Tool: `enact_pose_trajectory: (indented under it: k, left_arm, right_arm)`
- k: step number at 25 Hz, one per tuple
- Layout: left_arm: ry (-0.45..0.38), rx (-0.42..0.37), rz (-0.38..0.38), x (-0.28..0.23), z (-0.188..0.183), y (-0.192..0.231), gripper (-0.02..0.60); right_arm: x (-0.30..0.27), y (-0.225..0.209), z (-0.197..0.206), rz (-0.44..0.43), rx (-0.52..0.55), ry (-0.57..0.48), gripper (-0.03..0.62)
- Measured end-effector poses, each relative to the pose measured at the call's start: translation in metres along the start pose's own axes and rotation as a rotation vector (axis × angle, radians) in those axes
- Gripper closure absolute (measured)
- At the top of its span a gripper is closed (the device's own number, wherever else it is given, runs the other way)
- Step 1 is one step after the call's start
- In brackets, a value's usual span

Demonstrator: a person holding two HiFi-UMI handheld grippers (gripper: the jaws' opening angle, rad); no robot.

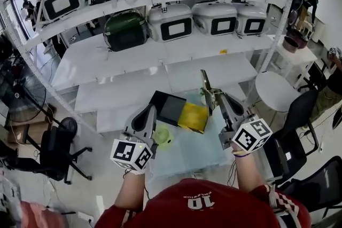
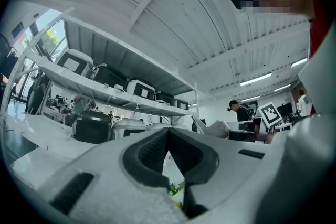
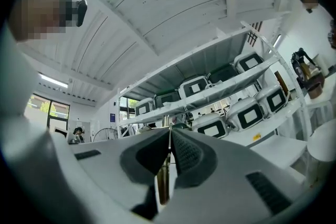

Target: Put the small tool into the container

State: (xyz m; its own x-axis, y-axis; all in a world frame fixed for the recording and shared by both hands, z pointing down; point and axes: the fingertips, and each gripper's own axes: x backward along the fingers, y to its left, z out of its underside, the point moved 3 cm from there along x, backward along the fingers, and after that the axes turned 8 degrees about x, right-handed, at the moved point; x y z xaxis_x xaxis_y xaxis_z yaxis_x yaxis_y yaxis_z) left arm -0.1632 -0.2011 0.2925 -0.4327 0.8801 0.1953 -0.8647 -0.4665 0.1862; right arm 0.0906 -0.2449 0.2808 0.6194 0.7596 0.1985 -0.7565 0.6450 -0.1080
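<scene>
Tool: thin and brass-coloured, gripped edge-on in the right hand-held gripper and sticking up past the jaw tips. Raised above the surface, not yet inside anything. Probably carried high to clear the rims below.

Right hand-held gripper: jaws closed on the tool's lower part, pads flat against both faces. From the right gripper view, tool visible only as a narrow strip down the seam between the jaws. Deep, tight grip likely chosen to stop so slim a piece from swivelling.

Left hand-held gripper: jaws fully together with nothing between the pads. Held low beside the black tray, seemingly out of the way yet near enough to steady it.

Yellow box: likeliest container, though hard to confirm from the head view. Lying on the surface between the two grippers, just under the tool's held end.

Black tray: flat and dark, touching the yellow box on the side towards the left hand-held gripper. Possibly the intended container instead.

Green item: small and round, near the left hand-held gripper. Identity unclear.

Surface: pale and glassy, carrying box, tray and green item.

Next step, as a guess: lowering and tipping of the tool over the box before any opening of the jaws.
</scene>
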Motion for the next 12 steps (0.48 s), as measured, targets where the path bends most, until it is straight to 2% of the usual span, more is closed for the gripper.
enact_pose_trajectory:
  k: [12]
  left_arm:
    - [0.052,-0.015,-0.037,-0.038,0.023,0.007,0.583]
  right_arm:
    - [-0.037,-0.034,0.026,-0.068,-0.064,0.044,0.582]
